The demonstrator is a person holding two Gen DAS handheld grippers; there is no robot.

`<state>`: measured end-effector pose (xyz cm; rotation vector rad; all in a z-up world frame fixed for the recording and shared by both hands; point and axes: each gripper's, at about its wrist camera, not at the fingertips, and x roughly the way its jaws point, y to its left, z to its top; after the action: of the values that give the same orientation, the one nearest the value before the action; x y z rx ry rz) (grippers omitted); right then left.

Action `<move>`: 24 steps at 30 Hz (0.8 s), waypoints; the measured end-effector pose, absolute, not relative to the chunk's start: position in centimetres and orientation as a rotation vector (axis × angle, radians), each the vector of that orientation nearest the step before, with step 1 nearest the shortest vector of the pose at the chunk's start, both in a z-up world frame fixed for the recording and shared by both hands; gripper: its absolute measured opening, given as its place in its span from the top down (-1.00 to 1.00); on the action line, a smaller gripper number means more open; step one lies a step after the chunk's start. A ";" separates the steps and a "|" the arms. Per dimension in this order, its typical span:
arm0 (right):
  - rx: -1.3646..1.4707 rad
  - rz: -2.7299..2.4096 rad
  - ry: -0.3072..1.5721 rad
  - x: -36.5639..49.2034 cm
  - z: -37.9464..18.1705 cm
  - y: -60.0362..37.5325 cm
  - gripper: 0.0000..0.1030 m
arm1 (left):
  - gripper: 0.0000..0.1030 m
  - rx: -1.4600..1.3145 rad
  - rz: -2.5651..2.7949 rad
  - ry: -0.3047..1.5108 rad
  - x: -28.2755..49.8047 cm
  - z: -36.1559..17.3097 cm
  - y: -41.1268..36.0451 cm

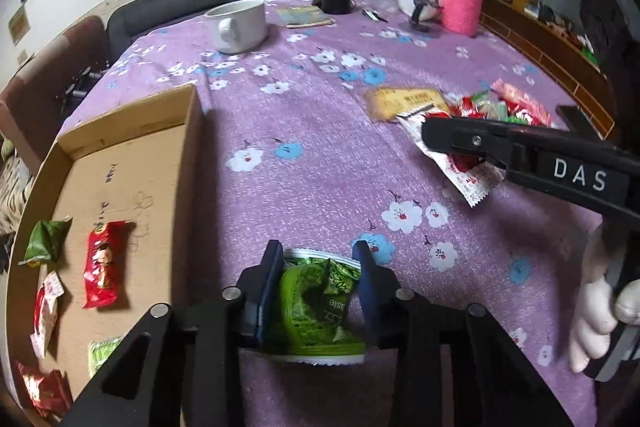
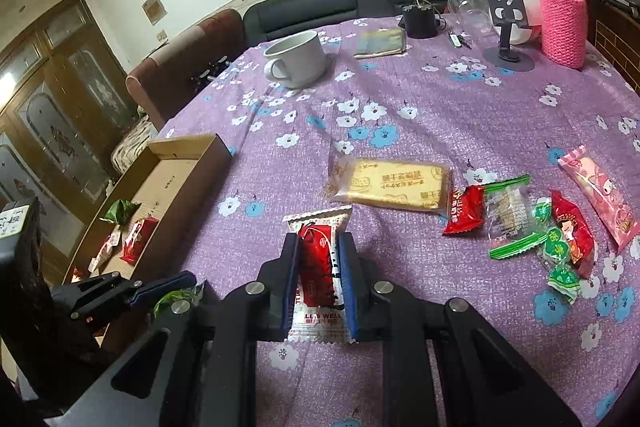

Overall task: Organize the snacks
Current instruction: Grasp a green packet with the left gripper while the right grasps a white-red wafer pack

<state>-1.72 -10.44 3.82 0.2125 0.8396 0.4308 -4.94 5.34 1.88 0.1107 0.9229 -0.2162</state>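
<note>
the counter (image 2: 460, 115), under a purple flowered cloth, carries a shallow cardboard box (image 1: 192, 131) at its left edge and a loose heap of snacks on the right. each gripper is loaded: the left gripper (image 1: 318, 269) has its jaws closed narrow on a crumpled green packet (image 1: 316, 307), and the right gripper (image 2: 319, 259) has its jaws pinched on a red-and-white sachet (image 2: 318, 267); both hang over bare cloth, to the right of the box. the step in hand looks like carrying these two to the box, and it would go best with the left one first, lifting clear of the near wall before letting go over the bare cardboard rather than on top of what lies there. inside the box lie a red packet (image 1: 103, 263), a green wrapped piece (image 1: 42, 241), a red-and-white sachet and a few more at the near end. a white mug (image 2: 298, 61) stands at the far side; what is in it cannot be seen. still unsorted are a biscuit pack (image 2: 394, 185), a pink packet (image 2: 600, 195) and small sweets (image 2: 560, 251).
</note>
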 end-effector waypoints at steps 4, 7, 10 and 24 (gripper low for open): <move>0.227 0.421 0.814 -2.1 4.2 -10.8 0.64 | 0.33 0.024 -0.232 0.898 -5.6 3.5 6.9; 0.230 0.414 0.809 -2.2 4.1 -10.9 0.64 | 0.33 -0.083 -0.239 0.871 -6.3 5.3 9.6; 0.230 0.419 0.800 -2.4 4.1 -10.8 0.64 | 0.33 -0.190 -0.229 0.852 -6.6 6.8 13.3; 0.100 0.626 0.846 -2.2 8.8 1.8 0.63 | 0.32 -0.318 -0.042 0.889 -1.1 6.4 27.0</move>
<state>-2.21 1.85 8.82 0.0997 0.8462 0.6255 -1.09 26.99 6.40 -0.3181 0.8888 -0.0416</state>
